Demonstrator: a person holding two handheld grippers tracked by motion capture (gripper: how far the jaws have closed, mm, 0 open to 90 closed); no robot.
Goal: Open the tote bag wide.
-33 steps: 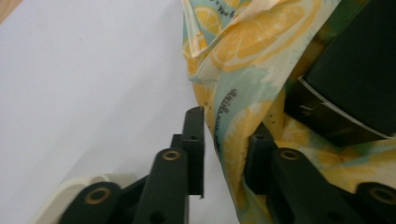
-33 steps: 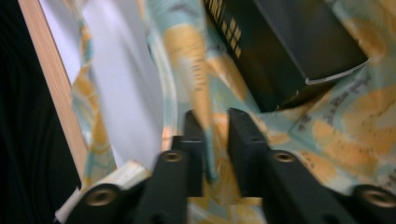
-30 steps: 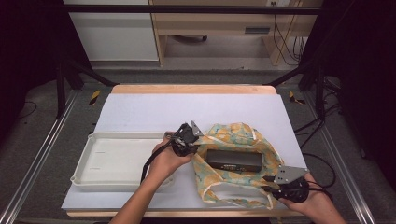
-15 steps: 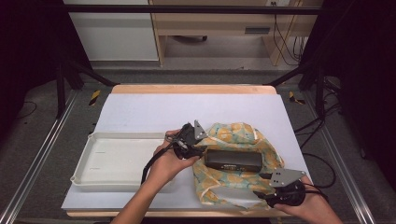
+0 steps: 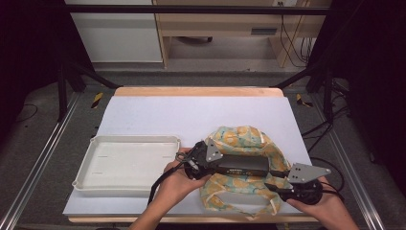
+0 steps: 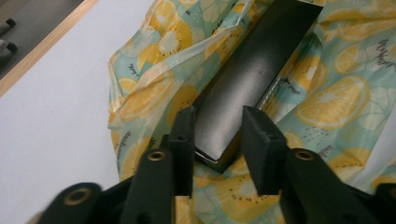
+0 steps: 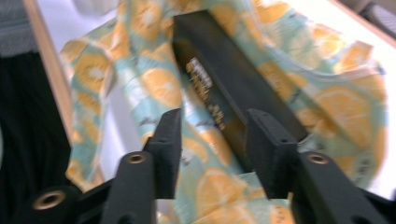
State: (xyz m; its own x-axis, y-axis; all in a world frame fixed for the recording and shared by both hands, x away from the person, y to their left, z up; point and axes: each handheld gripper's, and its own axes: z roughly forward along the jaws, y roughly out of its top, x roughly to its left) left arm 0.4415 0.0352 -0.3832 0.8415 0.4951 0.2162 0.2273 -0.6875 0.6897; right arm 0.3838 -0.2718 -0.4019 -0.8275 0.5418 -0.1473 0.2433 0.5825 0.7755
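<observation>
A long black box [image 5: 244,165] lies crosswise on a fruit-print cloth bag [image 5: 239,191] at about 5 o'clock on the white-covered table [image 5: 191,115], with the bag's fabric bunched around and under it. The left claw [image 5: 203,160] sits at the box's 9 o'clock end, held in the person's left hand [image 5: 179,179]. In the left gripper view the two black jaws straddle the box's near corner [image 6: 233,88]; they have just been closing, with the box end between them, but whether the pads actually press on it cannot be told from the pictures.

The right claw [image 5: 280,187] is at the box's 3 o'clock end, in the right hand [image 5: 318,206], near the table's front edge. In the right gripper view its jaws stand apart: one finger [image 7: 271,149] lies against or just beside the box's end [image 7: 224,74], the other [image 7: 166,144] hangs over the patterned cloth [image 7: 93,70]. They too have just been closing, with cloth and the box's edge between them, though the picture is blurred and a firm grip cannot be confirmed.

A shallow white tray [image 5: 86,175] rests at 8 o'clock, just beside the left hand.
</observation>
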